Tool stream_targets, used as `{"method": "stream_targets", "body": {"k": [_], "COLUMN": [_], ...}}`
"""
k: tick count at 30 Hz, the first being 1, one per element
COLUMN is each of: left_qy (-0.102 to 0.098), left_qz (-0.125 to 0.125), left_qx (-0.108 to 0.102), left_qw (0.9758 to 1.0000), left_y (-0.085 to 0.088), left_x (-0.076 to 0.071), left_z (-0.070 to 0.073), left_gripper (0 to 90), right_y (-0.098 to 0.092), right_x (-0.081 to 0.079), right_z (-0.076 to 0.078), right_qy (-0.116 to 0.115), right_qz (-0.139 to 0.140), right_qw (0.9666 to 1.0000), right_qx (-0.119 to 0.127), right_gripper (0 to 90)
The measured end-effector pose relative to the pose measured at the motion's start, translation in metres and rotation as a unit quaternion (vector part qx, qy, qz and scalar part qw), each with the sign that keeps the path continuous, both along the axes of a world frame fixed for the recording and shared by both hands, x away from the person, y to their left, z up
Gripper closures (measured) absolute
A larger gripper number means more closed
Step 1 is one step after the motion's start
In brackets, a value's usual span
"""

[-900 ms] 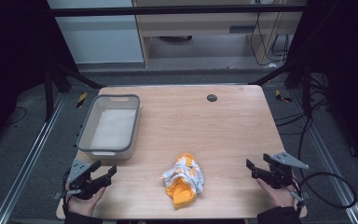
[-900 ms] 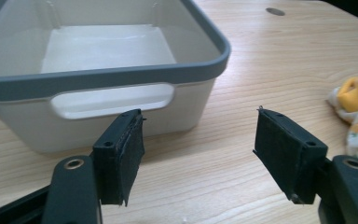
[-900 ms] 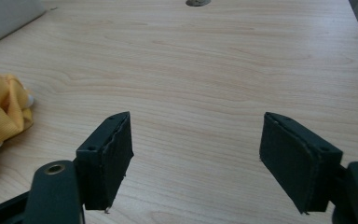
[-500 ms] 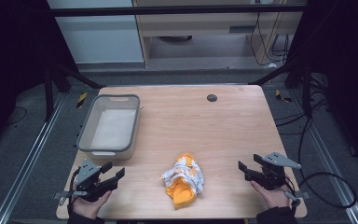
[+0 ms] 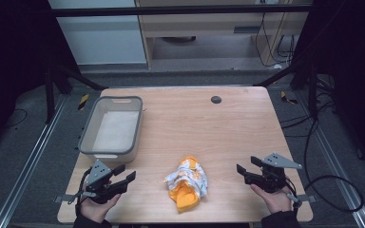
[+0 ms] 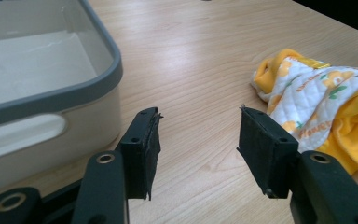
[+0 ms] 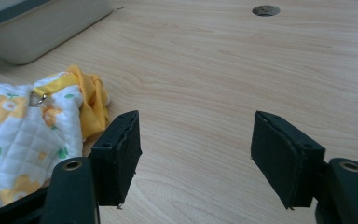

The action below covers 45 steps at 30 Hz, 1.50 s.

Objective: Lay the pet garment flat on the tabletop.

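Note:
A crumpled yellow and white quilted cloth [image 5: 186, 183] with a flower print lies on the wooden table [image 5: 209, 128] near its front edge. My left gripper [image 5: 125, 172] is held low to the cloth's left, open, with bare table between its jaws [image 6: 199, 114]; the cloth [image 6: 326, 102] lies just beyond its right jaw. To the right of the cloth my right gripper [image 5: 247, 165] is open too, nothing between its jaws [image 7: 195, 116]; the cloth [image 7: 23, 130] shows by its left jaw.
An empty grey-rimmed plastic bin [image 5: 86, 133] stands at the table's left, just ahead of the left gripper [image 6: 107, 70]. A round dark cable hole [image 5: 216, 99] sits near the far edge. Floor rails and cables run beside the table.
Both hands have drifted inward toward the cloth, the left one rightward and the right one leftward. The cloth and the bin have stayed put.

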<state>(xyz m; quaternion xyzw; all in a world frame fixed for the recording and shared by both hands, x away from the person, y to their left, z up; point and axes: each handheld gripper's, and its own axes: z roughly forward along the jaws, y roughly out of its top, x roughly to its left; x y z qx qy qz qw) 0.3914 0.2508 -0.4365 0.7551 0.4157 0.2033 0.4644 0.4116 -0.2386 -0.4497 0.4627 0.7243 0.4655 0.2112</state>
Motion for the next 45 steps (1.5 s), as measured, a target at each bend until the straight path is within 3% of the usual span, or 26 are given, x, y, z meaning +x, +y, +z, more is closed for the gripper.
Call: {"method": "stream_targets", "body": {"k": [16,32,45], "left_qy": [-0.017,-0.011,0.011], "left_qz": [-0.022,-0.042,-0.059], "left_qx": [0.017,0.037,0.048], "left_qw": [0.9995,0.9984,0.9970], "left_y": [-0.025,-0.053,-0.078], "left_x": [0.017,0.041,0.057], "left_z": [0.014,0.014,0.006], "left_gripper": [46.6,43.2,42.9], "right_y": [0.017,0.046,0.063], "right_x": [0.011,0.030,0.034], "right_z": [0.018,0.035,0.023], "right_qy": [-0.014,-0.019,-0.001], "right_qz": [0.036,0.069,0.096], "right_qw": [0.9992,0.9974,0.9954], "right_qx": [0.008,0.001,-0.004], "right_gripper": [38.7,40.1,42.6]}}
